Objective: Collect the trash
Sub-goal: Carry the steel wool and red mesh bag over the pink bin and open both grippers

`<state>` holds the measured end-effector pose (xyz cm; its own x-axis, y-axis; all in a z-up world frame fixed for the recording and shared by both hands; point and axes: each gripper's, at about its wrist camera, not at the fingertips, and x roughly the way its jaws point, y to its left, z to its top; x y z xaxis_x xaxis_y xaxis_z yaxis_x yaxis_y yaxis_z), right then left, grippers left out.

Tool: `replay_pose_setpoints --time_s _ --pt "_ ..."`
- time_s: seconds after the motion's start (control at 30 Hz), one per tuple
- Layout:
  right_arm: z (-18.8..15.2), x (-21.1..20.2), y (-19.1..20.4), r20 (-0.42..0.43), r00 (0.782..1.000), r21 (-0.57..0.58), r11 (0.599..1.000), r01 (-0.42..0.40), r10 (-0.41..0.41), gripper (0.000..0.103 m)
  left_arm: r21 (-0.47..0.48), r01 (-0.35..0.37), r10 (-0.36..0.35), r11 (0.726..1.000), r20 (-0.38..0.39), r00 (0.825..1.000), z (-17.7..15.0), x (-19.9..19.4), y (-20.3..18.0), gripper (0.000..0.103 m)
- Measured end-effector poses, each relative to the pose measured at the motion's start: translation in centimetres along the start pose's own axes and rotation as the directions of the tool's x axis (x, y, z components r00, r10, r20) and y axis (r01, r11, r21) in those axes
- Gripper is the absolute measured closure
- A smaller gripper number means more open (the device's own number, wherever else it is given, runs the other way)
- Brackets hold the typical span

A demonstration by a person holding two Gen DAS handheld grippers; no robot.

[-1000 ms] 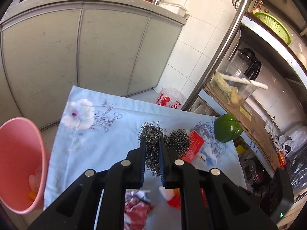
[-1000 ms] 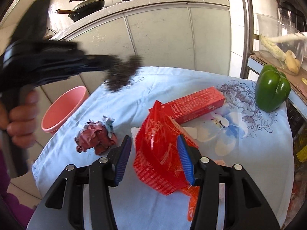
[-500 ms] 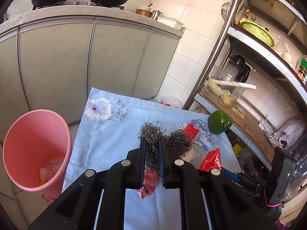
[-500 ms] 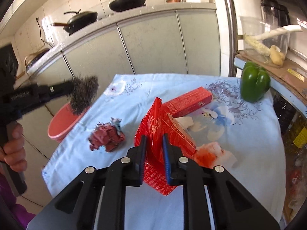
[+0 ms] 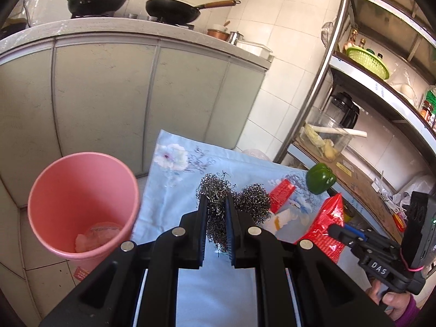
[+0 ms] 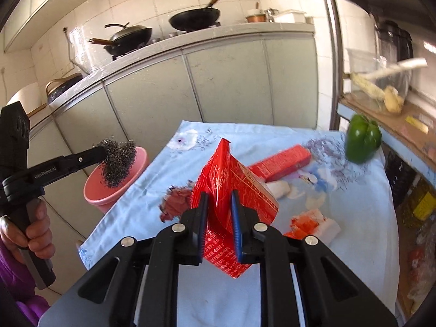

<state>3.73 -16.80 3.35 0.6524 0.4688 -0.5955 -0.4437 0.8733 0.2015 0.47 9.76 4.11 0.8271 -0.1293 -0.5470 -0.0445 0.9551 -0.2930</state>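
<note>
Bright daylight fills both views and gives soft shadows. The fisheye lens bends the cabinet doors [image 5: 109,103] and darkens the corners. In the right wrist view the green pepper [image 6: 362,138] is motion-blurred.

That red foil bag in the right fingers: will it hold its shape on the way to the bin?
Probably not. The red foil bag is thin, creased film and bends where the right gripper pinches it, so it likely flops. It looks empty and light. The glossy surface may slip.
</note>
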Motion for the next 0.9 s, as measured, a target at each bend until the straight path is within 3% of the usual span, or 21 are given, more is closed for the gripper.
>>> replay_pose_setpoints --time_s 0.17,0.37,0.67,0.9 --pt "2.0 0.6 2.6 0.027 0.999 -0.060 0.998 -0.033 0.035 0.086 -0.020 -0.097 0.099 0.995 0.068 0.993 0.3 -2.1 3.4 0.091" --pt "5.2 3.2 7.6 0.004 0.985 -0.135 0.976 -0.171 0.173 0.086 -0.069 -0.212 0.219 0.975 0.101 0.971 0.3 -3.2 7.5 0.091" --pt "7.7 10.4 15.2 -0.097 0.925 -0.169 0.910 -0.379 0.367 0.086 -0.117 -0.343 0.350 0.932 0.045 0.936 -1.4 -2.3 12.4 0.091" --pt "8.0 16.9 19.2 -0.174 0.870 -0.075 0.874 -0.479 0.462 0.086 -0.118 -0.395 0.396 0.911 -0.018 0.918 -2.2 0.0 14.4 0.090"
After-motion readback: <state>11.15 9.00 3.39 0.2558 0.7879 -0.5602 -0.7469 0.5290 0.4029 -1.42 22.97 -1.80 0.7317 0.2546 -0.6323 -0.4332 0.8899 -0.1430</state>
